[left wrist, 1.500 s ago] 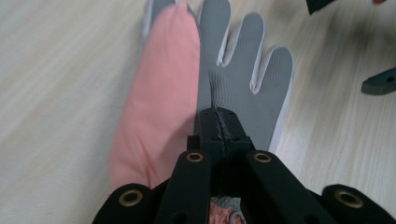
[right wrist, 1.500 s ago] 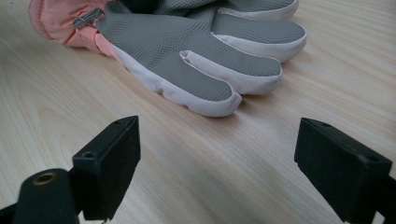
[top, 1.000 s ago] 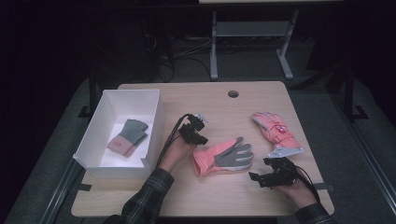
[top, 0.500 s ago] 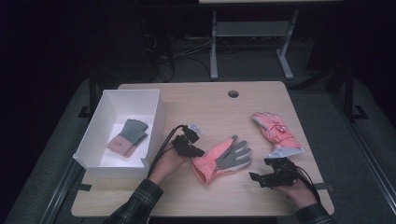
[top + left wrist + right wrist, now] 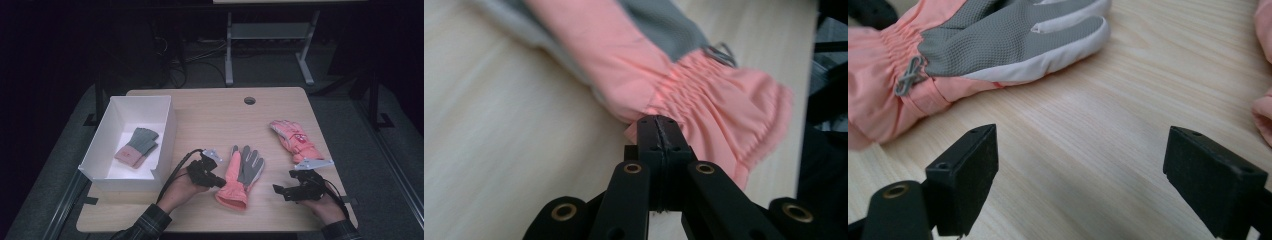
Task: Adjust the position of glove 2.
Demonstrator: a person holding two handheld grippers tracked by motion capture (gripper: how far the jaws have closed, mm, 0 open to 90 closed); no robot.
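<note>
Left tool [image 5: 658,122] — clamped on glove [image 5: 704,95]

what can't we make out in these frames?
- Left gripper, left gripper view: jaws shut at the pink glove cuff; its own jaws hide whether fabric is pinched.
- Glove fingers: cut off by that view's top edge.
- Glove in the white box, high view: too small for detail.

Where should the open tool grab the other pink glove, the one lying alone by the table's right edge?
Probably the cuff end of the pink glove, the end nearest the right tool. That tool sits open just below it, so coming straight up from that side looks shortest. The glove lies flat, so pinch an edge.
</note>
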